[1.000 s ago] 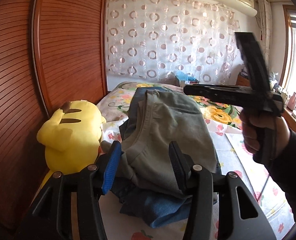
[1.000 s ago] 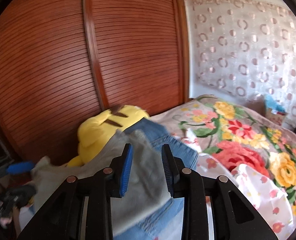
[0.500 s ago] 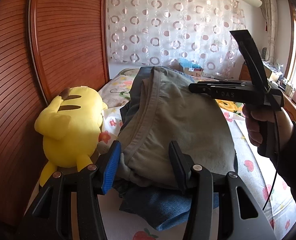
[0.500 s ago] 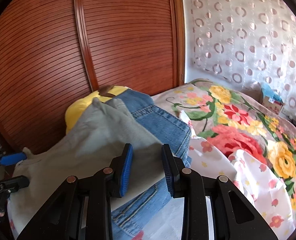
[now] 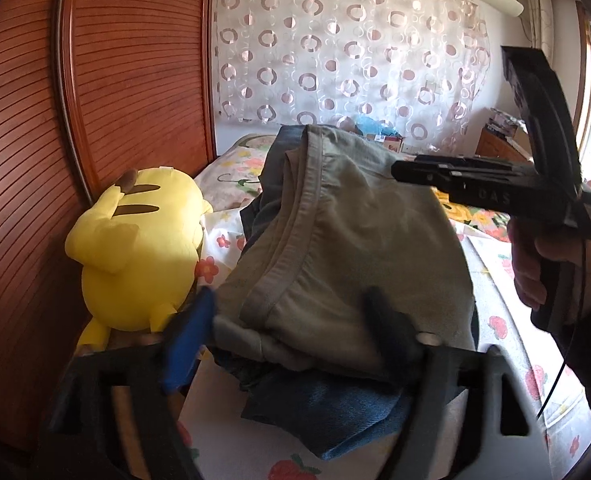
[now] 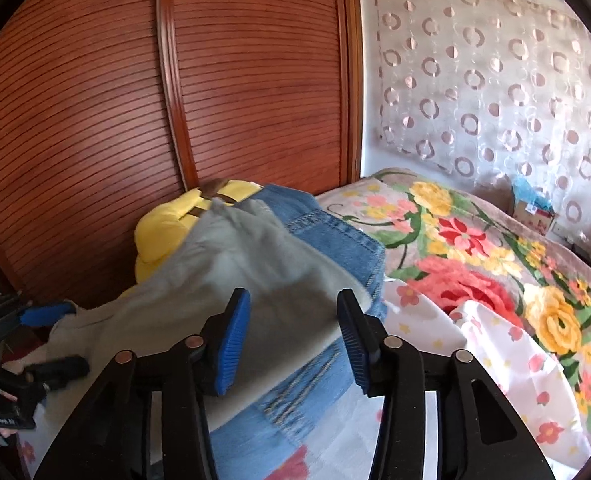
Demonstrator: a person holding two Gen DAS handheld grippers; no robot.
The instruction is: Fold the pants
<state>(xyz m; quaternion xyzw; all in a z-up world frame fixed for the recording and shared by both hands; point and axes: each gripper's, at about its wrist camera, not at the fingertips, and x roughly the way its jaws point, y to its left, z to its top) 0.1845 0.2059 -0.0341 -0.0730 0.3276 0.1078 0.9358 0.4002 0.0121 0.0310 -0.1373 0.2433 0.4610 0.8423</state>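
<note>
Grey-green cotton, soft and matte, with a ribbed waistband curving through it: the pants (image 5: pixel 347 240) lie heaped on top of blue denim jeans (image 5: pixel 323 412) on the bed (image 6: pixel 495 364), near its wardrobe side. The jeans show stitched seams and a faded patch in the right wrist view.

Left hand-held gripper (image 5: pixel 291 328) sits low over the near end of the pile, its jaws spread wide, one blue ribbed pad on the left and a dark finger on the right, both blurred. The cloth bunches between them, but neither pad visibly presses it, so nothing is gripped.

Right hand-held gripper (image 6: pixel 293 332) is parted too, blue ridged pads set well apart over the pants' pale edge, with fabric showing in the gap and no pinch on it. In the left wrist view its black body juts out level above the far side of the pants, and the hand (image 5: pixel 551 264) is wrapped round its handle.

Beside the pile, a plush yellow toy (image 5: pixel 135 248) leans against the slatted reddish wood wardrobe (image 6: pixel 235 92). The bed wears a floral sheet and a thick flowered blanket (image 6: pixel 475 256). A sheer curtain (image 5: pixel 347 52) with ring patterns hangs behind.
</note>
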